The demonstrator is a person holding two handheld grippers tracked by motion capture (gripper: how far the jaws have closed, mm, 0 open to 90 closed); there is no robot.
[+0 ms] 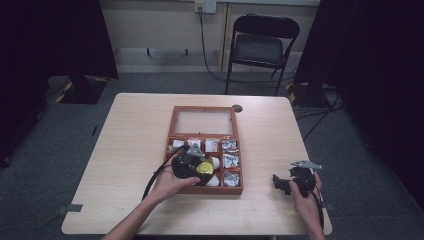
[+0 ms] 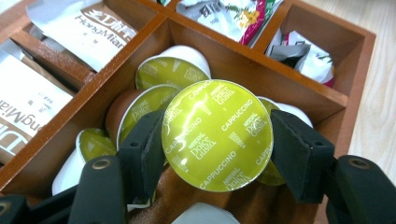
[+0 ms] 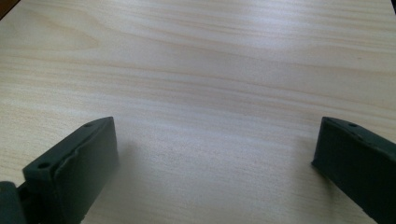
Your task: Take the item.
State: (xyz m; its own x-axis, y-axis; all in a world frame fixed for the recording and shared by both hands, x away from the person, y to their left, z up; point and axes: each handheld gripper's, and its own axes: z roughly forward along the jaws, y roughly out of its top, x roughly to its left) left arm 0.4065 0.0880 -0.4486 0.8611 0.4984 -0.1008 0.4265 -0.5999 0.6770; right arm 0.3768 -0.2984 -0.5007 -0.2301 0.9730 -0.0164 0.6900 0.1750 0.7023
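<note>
Left claw (image 2: 217, 144) clamping capsule (image 2: 217, 135), box wall (image 2: 299, 77) close

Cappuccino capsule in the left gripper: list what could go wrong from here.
1. The left gripper pinches the cappuccino capsule only by its foil-lid rim; it may twist free and drop.
2. It hangs close above the other capsules in the wooden box; lowering could knock them.

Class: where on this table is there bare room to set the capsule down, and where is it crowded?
Bare table left of the box, and between box and right gripper. Crowded: the box's compartments around the capsule in the left gripper.
</note>
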